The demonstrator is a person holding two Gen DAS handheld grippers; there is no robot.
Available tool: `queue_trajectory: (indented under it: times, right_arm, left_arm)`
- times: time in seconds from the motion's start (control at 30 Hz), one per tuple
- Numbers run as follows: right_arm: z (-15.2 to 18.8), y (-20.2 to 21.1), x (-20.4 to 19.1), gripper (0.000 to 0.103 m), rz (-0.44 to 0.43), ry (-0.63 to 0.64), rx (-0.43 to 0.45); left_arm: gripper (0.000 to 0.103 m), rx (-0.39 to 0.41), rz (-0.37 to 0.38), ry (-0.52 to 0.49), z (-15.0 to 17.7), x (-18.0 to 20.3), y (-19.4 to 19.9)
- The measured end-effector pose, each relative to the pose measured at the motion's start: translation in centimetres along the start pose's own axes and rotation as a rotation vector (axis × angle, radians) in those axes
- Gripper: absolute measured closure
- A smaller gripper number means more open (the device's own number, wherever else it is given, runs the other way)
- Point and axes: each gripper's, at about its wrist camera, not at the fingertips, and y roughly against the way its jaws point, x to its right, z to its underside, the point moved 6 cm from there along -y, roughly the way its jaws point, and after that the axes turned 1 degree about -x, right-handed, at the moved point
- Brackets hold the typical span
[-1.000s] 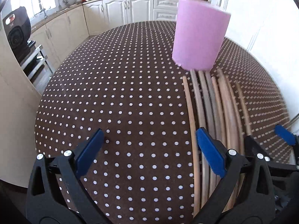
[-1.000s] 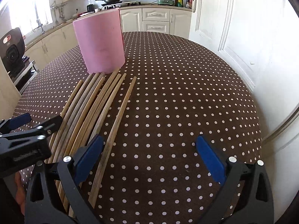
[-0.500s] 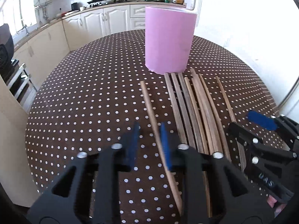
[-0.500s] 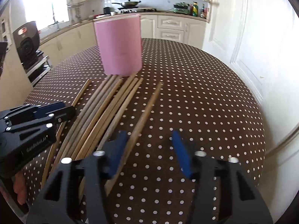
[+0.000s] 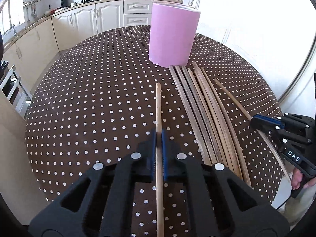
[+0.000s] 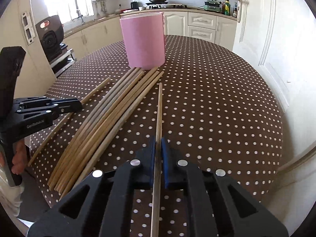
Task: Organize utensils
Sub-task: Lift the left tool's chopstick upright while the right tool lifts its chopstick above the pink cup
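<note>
- Left gripper point(image 5: 159, 136): jaws have just been closing and are now clamped on one chopstick, the left chopstick point(image 5: 158, 106). It is held near the near edge of the tabletop point(image 5: 88, 98), with its tip pointing toward the far edge. I cannot tell whether it is clear of the cloth.
- Bundle of chopsticks point(image 5: 205, 106): lies flat just right of the left chopstick. It runs from the near edge up to the foot of the pink holder point(image 5: 171, 37). I count about eight, packed too tightly to be sure.
- Pink holder: one, upright, past mid-table toward the far edge. Nothing sticks out above its rim, and the inside is hidden.
- Right gripper point(image 6: 158, 140): jaws have just been closing and are pinched tight on the right chopstick point(image 6: 159, 106), which is set apart to the right of the bundle.
- Count: two grippers, one holder and roughly ten chopsticks in all.
- Progress, as a judgement: early. The two outermost chopsticks are gripped and none appear to be in the holder. What is left is moving this pair in, then the whole bundle.
</note>
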Motion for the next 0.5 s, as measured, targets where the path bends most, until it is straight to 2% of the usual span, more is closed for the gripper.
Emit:
queue_trajectory:
  times: [0.1, 0.17, 0.23, 0.3, 0.4, 0.47, 0.5]
  right_arm:
    - [-0.5, -0.3, -0.1, 0.095, 0.019, 0.002, -0.007]
    - [-0.8, -0.6, 0.0, 0.089, 0.032, 0.004, -0.011]
    - [-1.3, -1.1, 0.2, 0.073, 0.055, 0.004, -0.017]
    - [-1.7, -1.6, 0.4, 0.066, 0.083, 0.005, -0.022]
    - [-2.0, -1.9, 0.5, 0.067, 0.087, 0.008, -0.019]
    - [-2.1, -1.9, 0.4, 0.081, 0.085, 0.015, -0.015]
    - [-2.1, -1.9, 0.4, 0.091, 0.084, 0.015, -0.015]
  left_arm:
    - [0.096, 0.005, -0.042, -0.005, -0.1, 0.0, -0.1]
    - [0.095, -0.002, -0.047, 0.007, -0.6, -0.1, -0.6]
    - [0.093, -0.011, -0.043, 0.014, -1.0, -0.2, -0.9]
    - [0.091, -0.021, -0.037, 0.025, -1.3, -0.3, -1.2]
    - [0.091, -0.024, -0.039, 0.035, -1.7, -0.4, -1.6]
    - [0.092, -0.026, -0.039, 0.039, -2.0, -0.5, -1.8]
    - [0.092, -0.024, -0.029, 0.051, -2.1, -0.6, -1.9]
